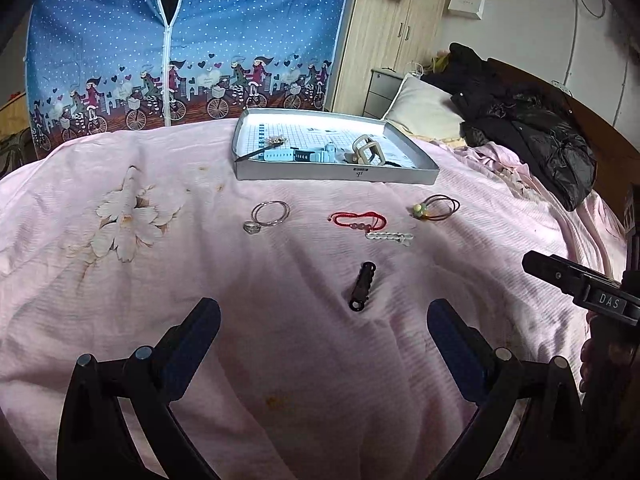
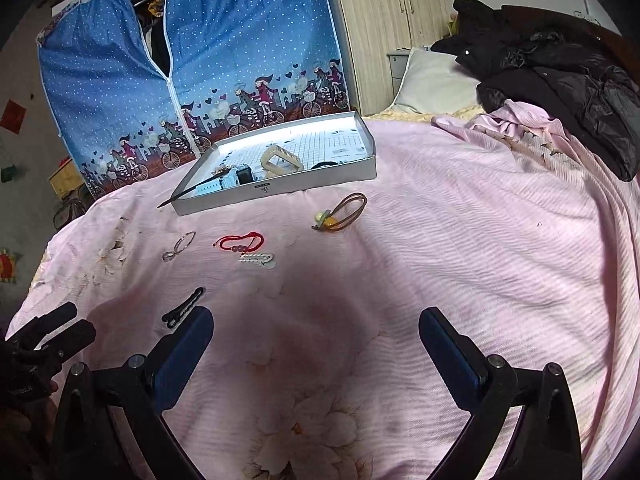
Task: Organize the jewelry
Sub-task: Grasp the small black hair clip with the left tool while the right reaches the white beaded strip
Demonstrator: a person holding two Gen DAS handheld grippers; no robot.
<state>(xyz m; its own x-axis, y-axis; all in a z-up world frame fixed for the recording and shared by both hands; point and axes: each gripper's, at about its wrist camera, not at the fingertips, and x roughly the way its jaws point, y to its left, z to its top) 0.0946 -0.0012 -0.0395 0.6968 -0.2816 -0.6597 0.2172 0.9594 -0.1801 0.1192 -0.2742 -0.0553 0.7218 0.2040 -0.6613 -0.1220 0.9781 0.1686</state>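
The jewelry lay loose on the pink bedspread [image 1: 280,360] ahead of you. In your left wrist view, a black hair clip [image 1: 362,286] sat nearest, at 12 o'clock just beyond your left gripper [image 1: 323,318]. Farther out ran a row: silver bangles [image 1: 271,213] with a ring [image 1: 252,227] touching them at 11 o'clock, a red cord bracelet [image 1: 358,220] with a clear beaded piece [image 1: 389,237] just beside it at 12, and a brown cord with pale beads [image 1: 436,206] at 1. Behind them stood the shallow grey tray [image 1: 336,173], already holding a beige claw clip [image 1: 366,150], a pale watch [image 1: 296,155] and a dark stick that overhung its left rim. Nothing blocked the way to any piece.

You held both grippers low over the bedspread, fingers spread wide and empty; your right gripper [image 2: 316,330] had the black clip at 10 o'clock beside its left finger.

A blue dotted fabric wardrobe [image 1: 240,20], a wooden cabinet, a pillow and dark clothing [image 1: 532,128] ringed the bed.
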